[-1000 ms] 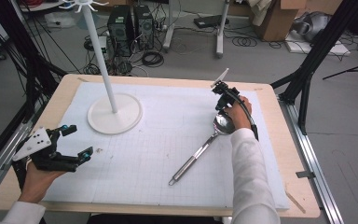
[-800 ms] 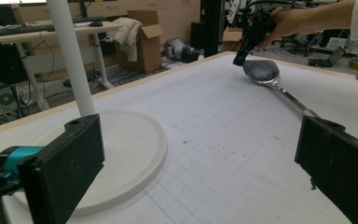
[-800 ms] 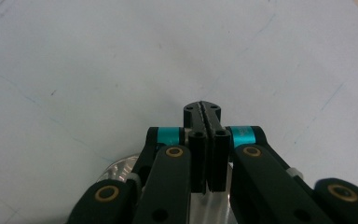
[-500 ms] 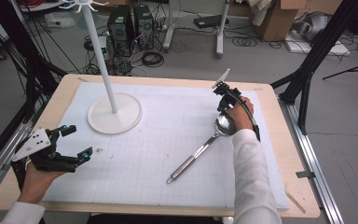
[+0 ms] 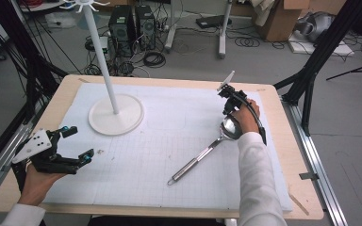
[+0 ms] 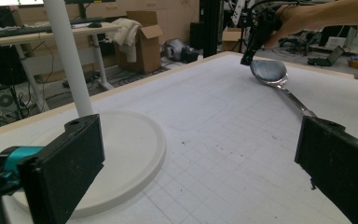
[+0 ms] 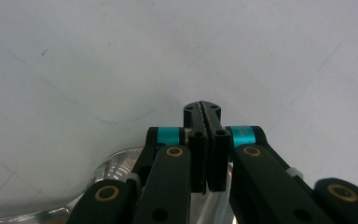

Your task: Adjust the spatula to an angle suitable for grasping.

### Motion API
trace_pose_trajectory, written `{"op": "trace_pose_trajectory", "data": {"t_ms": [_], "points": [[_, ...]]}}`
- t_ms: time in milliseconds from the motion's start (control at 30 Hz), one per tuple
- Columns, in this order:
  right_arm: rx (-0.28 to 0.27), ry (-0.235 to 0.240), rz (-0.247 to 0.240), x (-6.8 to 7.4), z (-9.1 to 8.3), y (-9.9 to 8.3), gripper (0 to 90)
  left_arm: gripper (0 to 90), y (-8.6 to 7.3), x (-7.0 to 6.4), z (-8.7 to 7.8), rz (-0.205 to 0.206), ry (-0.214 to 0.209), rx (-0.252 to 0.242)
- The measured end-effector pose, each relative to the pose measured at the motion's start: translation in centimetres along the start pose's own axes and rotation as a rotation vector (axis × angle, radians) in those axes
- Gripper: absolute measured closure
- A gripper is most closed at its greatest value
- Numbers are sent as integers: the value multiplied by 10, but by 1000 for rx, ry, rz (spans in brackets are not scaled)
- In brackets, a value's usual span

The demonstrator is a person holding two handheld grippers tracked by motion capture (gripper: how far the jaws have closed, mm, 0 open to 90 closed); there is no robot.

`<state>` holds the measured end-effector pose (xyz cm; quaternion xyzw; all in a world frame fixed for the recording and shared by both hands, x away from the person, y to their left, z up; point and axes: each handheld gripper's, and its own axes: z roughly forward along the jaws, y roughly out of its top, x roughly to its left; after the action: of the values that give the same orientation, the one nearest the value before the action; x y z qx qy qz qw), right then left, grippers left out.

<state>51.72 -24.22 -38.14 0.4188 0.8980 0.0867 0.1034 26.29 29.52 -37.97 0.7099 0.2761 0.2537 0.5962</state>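
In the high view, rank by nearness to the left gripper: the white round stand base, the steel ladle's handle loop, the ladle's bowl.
From the left gripper:
1. White round stand base, just beyond, toward the far side.
2. Steel ladle's handle loop, to its right, mid-table.
3. Ladle's bowl, far right, under the right gripper.

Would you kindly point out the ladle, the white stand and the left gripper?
ladle (image 5: 202, 156): high view, mid handle.
white stand (image 5: 127, 117): high view, round base.
left gripper (image 5: 81, 143): high view, between its fingertips.

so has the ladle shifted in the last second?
Yes, slightly: the ladle handle end swung nearer the table's front edge; its bowl stays under the right gripper.
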Motion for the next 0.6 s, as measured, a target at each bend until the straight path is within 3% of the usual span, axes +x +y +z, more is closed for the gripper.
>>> {"op": "trace_pose_trajectory", "data": {"t_ms": [300,433,600], "points": [[23,3,8,-1,-2,-6,900,18,1,-2,1,2,-3,-1],[-12,18,17,-1,-1,-15,900,17,2,-2,1,6,-6,-1],[3,20,14,-1,0,-22,900,18,2,-4,2,6,-9,-2]]}}
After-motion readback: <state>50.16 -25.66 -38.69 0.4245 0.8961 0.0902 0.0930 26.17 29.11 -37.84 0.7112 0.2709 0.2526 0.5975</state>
